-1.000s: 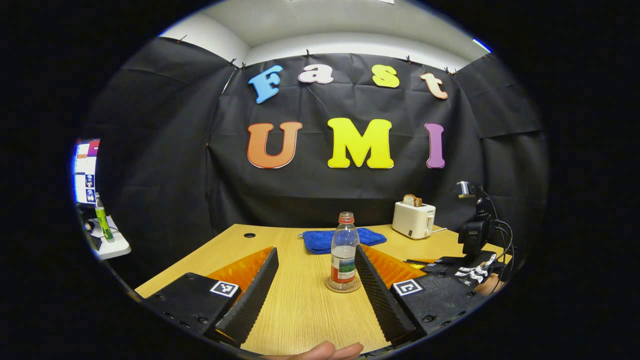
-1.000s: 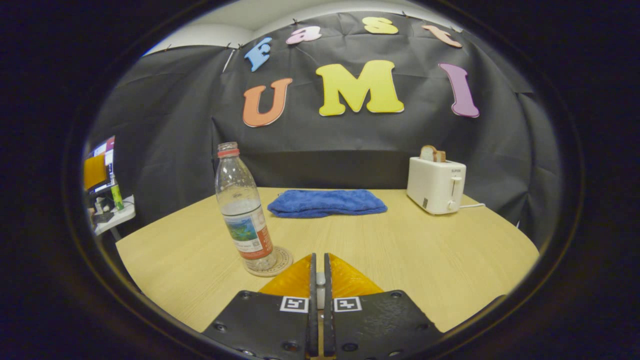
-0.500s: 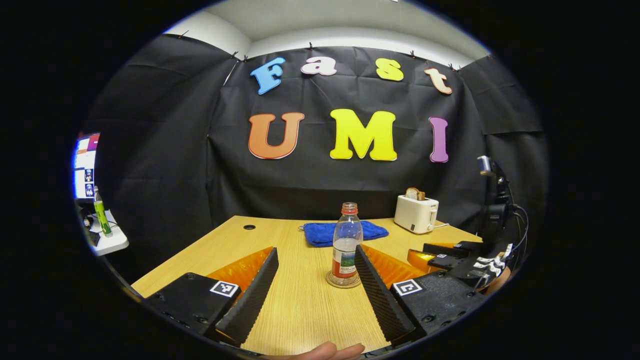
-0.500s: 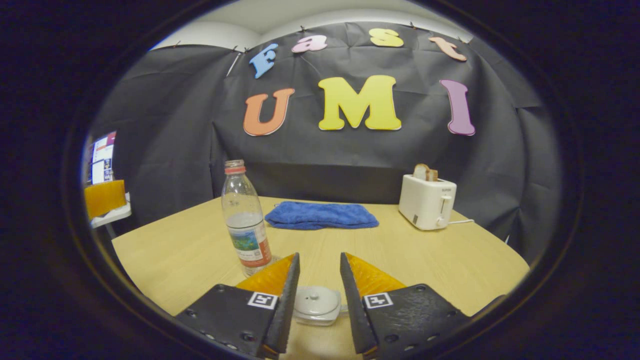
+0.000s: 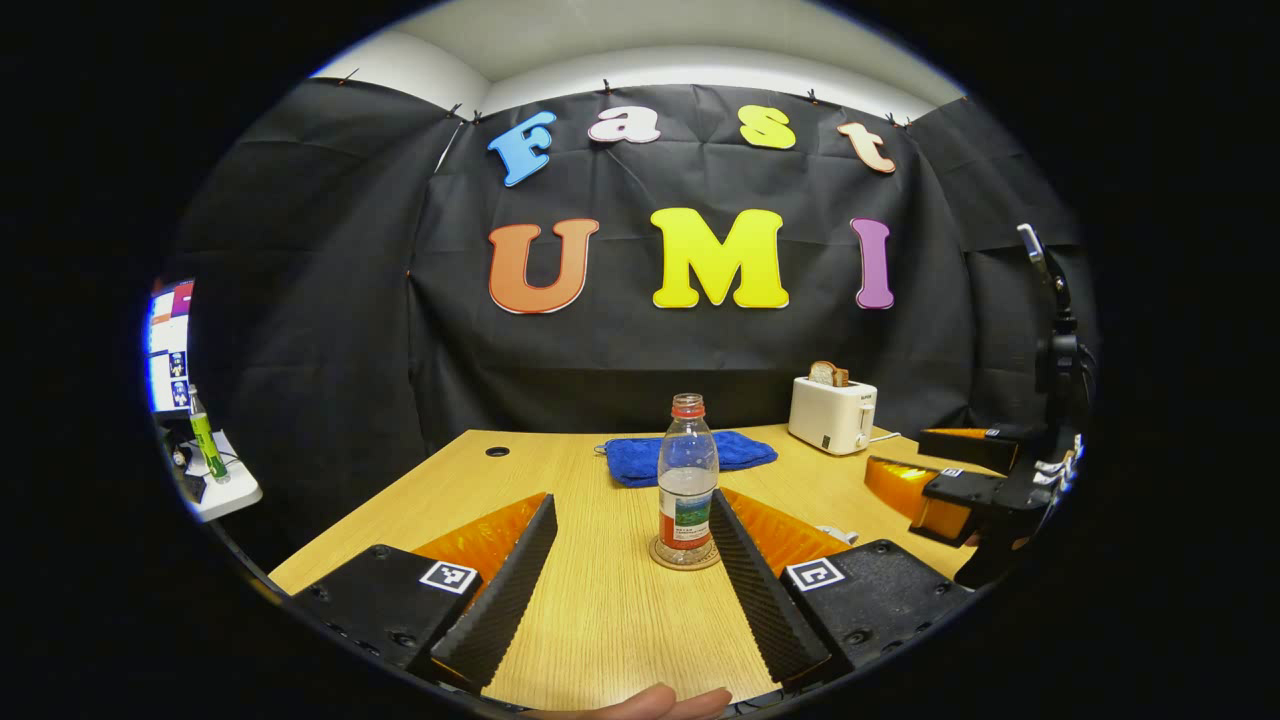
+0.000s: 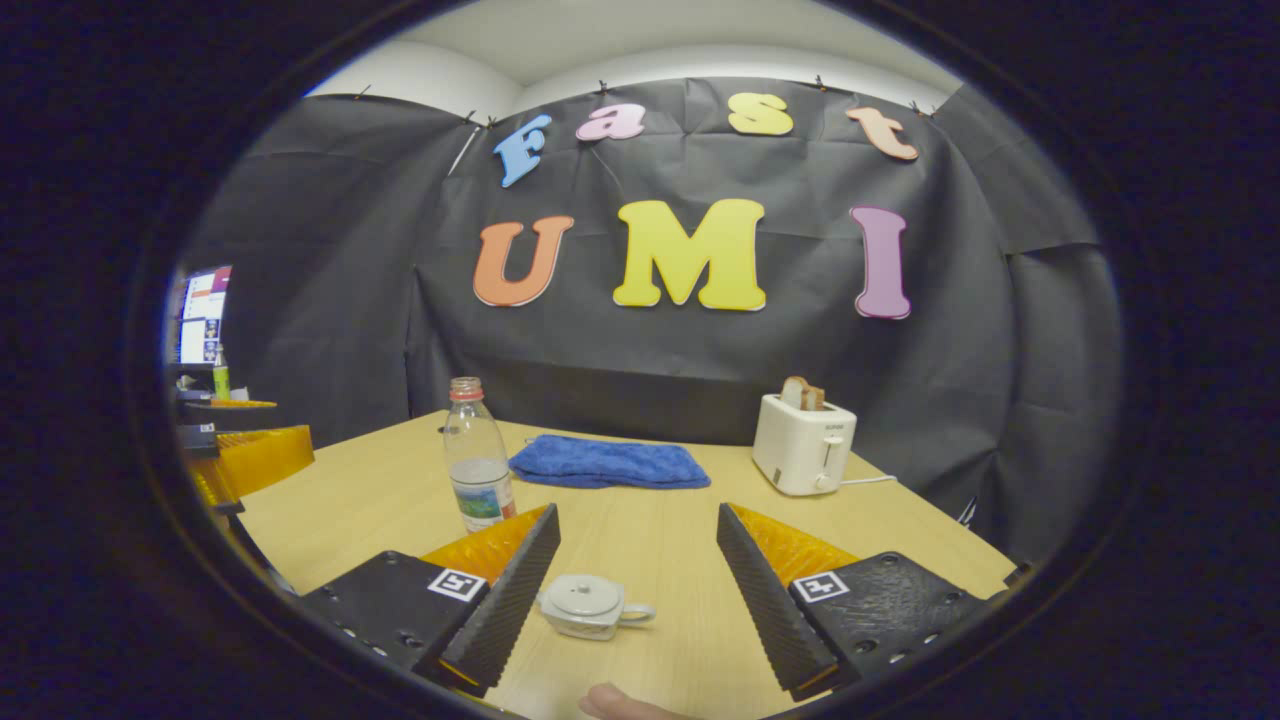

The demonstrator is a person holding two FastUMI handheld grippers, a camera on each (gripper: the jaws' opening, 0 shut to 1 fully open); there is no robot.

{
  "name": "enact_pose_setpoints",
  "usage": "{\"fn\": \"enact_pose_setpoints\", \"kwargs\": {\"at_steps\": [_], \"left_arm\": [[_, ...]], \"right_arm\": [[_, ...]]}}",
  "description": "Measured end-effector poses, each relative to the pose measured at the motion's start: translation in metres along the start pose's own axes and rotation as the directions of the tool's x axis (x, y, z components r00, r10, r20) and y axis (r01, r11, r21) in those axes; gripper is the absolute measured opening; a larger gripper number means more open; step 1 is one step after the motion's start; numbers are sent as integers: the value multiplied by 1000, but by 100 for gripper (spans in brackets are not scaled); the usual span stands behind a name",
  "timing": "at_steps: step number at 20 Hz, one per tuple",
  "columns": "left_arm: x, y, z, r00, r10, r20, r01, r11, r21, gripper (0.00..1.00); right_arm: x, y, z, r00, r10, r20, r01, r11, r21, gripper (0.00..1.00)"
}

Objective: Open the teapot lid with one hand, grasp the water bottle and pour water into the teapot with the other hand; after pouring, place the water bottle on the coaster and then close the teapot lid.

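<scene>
the clear plastic water bottle (image 5: 687, 478), ribbed at the shoulder and part filled, stands upright on a round coaster (image 5: 685, 553) on the pale wood-grain table (image 5: 600, 620). the left gripper (image 5: 633, 572) has its ridged fingers spread wide, holding nothing. the right gripper (image 6: 636, 590) is likewise wide apart above the small white teapot (image 6: 588, 606), whose domed lid with a knob seems seated, though it is small to judge. a folded blue terry towel (image 6: 608, 464) and a boxy white toaster (image 6: 803, 453) sit behind.

Left tongs (image 5: 625, 560) and right tongs (image 6: 635, 585) spread wide.
</scene>
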State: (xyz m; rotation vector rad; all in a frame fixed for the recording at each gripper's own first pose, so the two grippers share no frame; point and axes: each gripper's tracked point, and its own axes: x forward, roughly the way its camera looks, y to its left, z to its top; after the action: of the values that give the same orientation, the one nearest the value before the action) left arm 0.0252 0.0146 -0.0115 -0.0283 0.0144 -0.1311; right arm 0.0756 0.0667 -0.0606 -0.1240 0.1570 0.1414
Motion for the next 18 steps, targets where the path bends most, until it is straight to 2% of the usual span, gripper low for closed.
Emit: {"fn": "enact_pose_setpoints", "kwargs": {"at_steps": [6,9,18], "left_arm": [[-8,-6,9,1000,8,27,-9,999,34,96],[-9,-9,13,999,18,36,-20,999,48,96],[-7,-28,11,999,7,32,-9,998,65,96]], "right_arm": [[-36,-40,18,998,-51,44,50,999,16,97],[-53,-63,24,994,-81,66,79,996,46,95],[-64,-113,14,988,-148,49,144,986,89,95]]}}
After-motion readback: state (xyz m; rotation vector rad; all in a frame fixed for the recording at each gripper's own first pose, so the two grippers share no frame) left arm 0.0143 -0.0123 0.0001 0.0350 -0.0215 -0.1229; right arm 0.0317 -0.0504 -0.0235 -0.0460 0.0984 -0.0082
